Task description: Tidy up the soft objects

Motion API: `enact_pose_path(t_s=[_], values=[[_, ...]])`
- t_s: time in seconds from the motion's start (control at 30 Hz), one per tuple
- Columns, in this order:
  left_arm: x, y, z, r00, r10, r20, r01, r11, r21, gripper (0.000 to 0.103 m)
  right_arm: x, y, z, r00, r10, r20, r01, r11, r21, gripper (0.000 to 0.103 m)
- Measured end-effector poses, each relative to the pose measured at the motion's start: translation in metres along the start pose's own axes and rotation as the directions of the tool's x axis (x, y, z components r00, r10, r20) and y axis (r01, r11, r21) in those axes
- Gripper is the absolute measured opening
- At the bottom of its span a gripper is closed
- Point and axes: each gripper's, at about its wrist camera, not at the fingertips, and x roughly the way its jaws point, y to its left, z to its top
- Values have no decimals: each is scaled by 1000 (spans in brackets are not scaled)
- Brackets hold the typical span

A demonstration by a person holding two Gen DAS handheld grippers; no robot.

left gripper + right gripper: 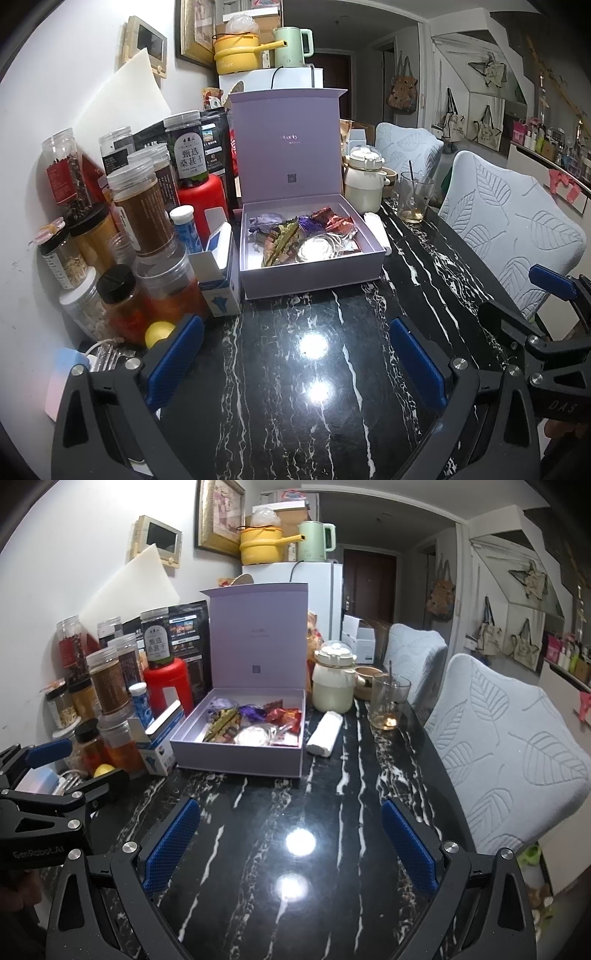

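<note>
An open lavender box (310,284) (236,760) stands on the black marble table with its lid upright. Inside lie several wrapped packets (295,236) (255,720), among them green, purple and red ones and a round white one. A white soft roll (325,733) (376,225) lies on the table against the box's right side. My left gripper (295,354) (79,766) hovers open and empty above bare table, in front of the box. My right gripper (291,842) (524,299) is open and empty too, just to the right of the left one.
Jars and bottles (140,218) crowd the left by the wall, with a blue-white carton (221,280) beside the box. A cream pot (332,679) and a glass with a spoon (388,701) stand behind on the right. Two covered chairs (509,753) line the table's right edge.
</note>
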Motion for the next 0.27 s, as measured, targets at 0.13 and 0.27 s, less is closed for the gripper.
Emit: enact_pose_path(t_s=[0.13,0.27], values=[[3,0,0,1000,-3,-9,3,1000,-4,102,0,-1,0,1000,-2,0,2,1000,1,100],[6,1,-2,1000,3,-17,-3,1000,-6,102,1,-1,0,1000,0,0,0,1000,3,100]])
